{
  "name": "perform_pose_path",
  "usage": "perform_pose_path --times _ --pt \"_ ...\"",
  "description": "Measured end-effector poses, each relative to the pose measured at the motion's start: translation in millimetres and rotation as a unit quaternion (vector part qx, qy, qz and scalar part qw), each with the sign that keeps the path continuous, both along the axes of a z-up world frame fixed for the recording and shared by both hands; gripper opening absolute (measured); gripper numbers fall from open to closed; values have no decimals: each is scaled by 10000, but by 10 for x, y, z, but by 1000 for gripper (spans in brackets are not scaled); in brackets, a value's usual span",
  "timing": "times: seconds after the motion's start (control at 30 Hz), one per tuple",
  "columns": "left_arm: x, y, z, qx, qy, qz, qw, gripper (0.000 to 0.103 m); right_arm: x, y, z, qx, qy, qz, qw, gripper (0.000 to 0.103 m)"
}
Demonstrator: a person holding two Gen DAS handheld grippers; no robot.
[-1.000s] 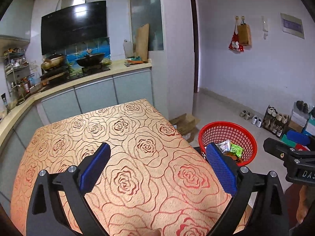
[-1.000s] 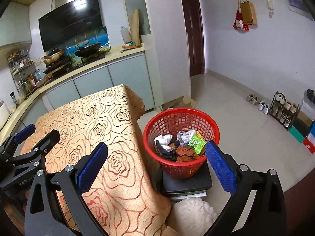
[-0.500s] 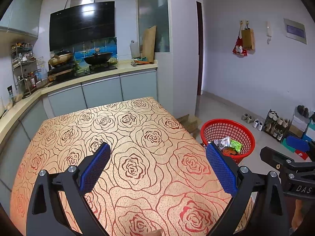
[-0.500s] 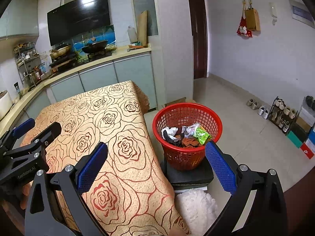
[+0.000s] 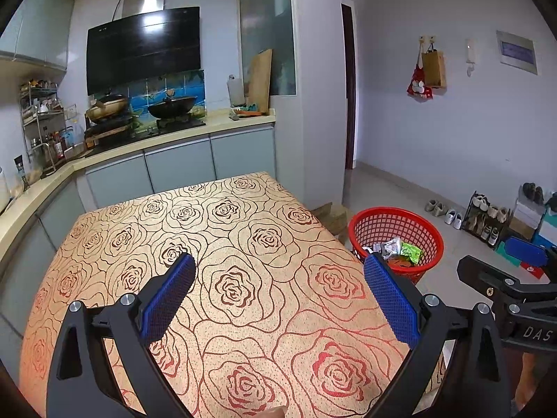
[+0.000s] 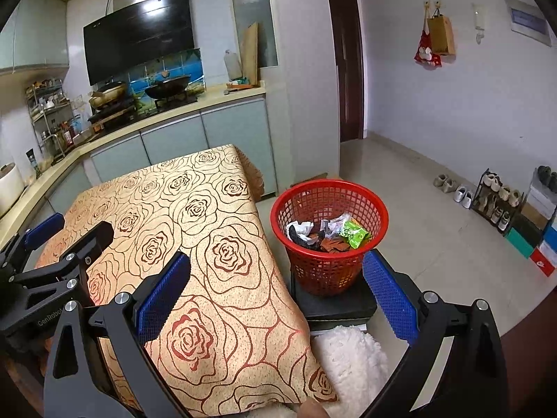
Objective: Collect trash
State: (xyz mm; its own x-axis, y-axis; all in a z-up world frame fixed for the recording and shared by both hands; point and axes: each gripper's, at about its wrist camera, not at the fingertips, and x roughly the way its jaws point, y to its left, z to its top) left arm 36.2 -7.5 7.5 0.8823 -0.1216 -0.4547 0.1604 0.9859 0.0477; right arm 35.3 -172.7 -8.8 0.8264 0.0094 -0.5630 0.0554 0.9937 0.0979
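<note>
Well off to the right of the table [image 5: 243, 230], a red mesh basket [image 6: 329, 230] stands on a dark flat block [image 6: 334, 304] on the floor, and the trash [image 6: 327, 231] lies inside it: crumpled white and dark wrappers plus a bright green packet [image 6: 353, 233]. The right gripper [image 6: 276, 291] hangs above and in front of the basket, its blue-padded fingers spread wide with nothing between them; in its own view the basket sits between the two pads, nearer the right one. The left gripper [image 5: 278, 294] hovers over the rose-patterned tablecloth [image 5: 222, 278], jaws likewise wide apart and empty, with the basket showing past its right finger (only the far rim and some of the wrappers are visible from there).

Each gripper appears in the other's view. On the black frame of the right one, the letters "DAS" [image 5: 538, 333] can be read before the edge cuts them off; on the left one, "GenRobot" [image 6: 50, 317] is printed, its last letters partly hidden. A white fluffy mat [image 6: 351, 358] lies just in front of the dark block. Boxes by the shoe rack [image 6: 494, 202] carry marks too small to read.
</note>
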Motion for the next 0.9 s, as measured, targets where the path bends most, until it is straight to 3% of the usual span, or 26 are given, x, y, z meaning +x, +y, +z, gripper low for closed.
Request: perform_pose_path --times 0.9 --pt "-24 107 62 -75 -46 85 9999 94 -35 0 14 3 -13 -30 10000 96"
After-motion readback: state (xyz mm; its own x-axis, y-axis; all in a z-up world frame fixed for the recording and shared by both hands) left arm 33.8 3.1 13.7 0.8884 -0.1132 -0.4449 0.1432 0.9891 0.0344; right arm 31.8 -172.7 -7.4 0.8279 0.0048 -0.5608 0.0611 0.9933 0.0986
